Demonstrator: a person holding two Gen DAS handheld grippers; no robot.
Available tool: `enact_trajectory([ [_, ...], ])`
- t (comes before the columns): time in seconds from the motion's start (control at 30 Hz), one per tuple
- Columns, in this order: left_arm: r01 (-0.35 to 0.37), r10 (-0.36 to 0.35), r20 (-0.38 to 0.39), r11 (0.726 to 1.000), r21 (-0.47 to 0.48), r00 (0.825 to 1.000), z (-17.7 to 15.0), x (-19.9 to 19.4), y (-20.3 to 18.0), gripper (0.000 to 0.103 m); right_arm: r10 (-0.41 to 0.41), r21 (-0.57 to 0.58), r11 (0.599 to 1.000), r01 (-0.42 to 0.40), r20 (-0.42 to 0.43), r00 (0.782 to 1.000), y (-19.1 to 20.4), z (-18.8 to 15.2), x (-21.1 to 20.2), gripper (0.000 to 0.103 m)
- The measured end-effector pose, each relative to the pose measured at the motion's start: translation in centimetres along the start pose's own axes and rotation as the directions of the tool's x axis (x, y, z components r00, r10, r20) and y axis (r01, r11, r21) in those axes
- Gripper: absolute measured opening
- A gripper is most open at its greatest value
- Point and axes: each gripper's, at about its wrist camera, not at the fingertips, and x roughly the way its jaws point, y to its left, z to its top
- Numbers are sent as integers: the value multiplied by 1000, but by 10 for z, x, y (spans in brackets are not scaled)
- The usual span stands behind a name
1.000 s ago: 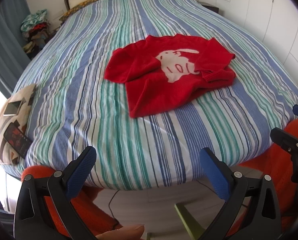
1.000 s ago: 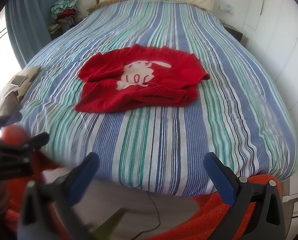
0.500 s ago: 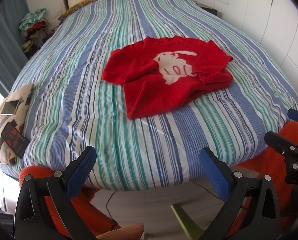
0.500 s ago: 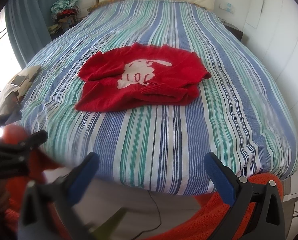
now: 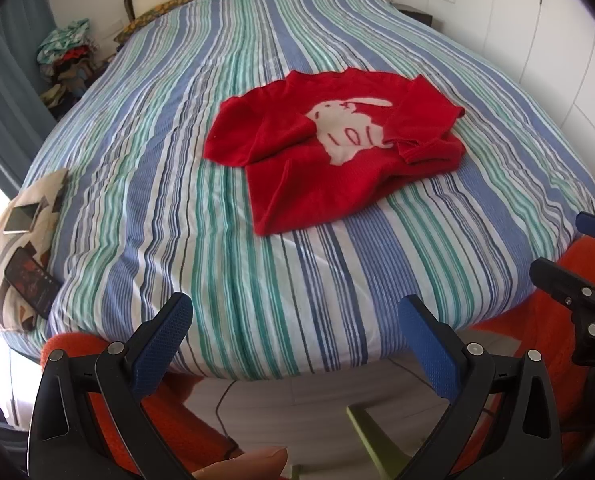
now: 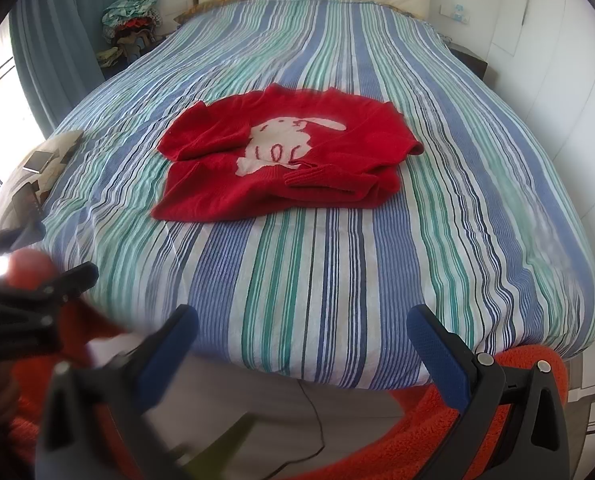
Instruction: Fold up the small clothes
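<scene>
A small red sweater (image 5: 337,152) (image 6: 285,160) with a pale rabbit on its front lies in the middle of the striped bed (image 5: 233,248) (image 6: 329,264), both sleeves folded in over the body. My left gripper (image 5: 293,332) hangs open at the foot of the bed, well short of the sweater, nothing between its blue pads. My right gripper (image 6: 303,344) is also open and empty at the bed's foot edge. Each gripper shows at the side of the other's view.
A patterned cushion (image 5: 21,248) at the bed's left edge carries two phones (image 5: 31,278). A heap of clothes (image 6: 131,12) sits by the curtain at the back left. White wardrobe doors (image 6: 569,92) line the right side. Orange fleece (image 6: 449,436) fills the foreground below the bed.
Both grippers have crept a little forward and up over the bed's foot edge, so the sweater sits slightly lower in the left view. The sweater itself has not moved.
</scene>
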Motion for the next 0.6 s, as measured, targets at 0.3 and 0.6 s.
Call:
enact_trajectory([
  [0.3,1,-1,-2,1000,7,1000,0,1,-1,103,5,-3,1000,-5,-2,1000,2,-1,0,103],
  [0.6,-16,12,-54,996,-88,998,0,19,28,102,23,29,999,-23,0,1000,-5,2,1,103],
])
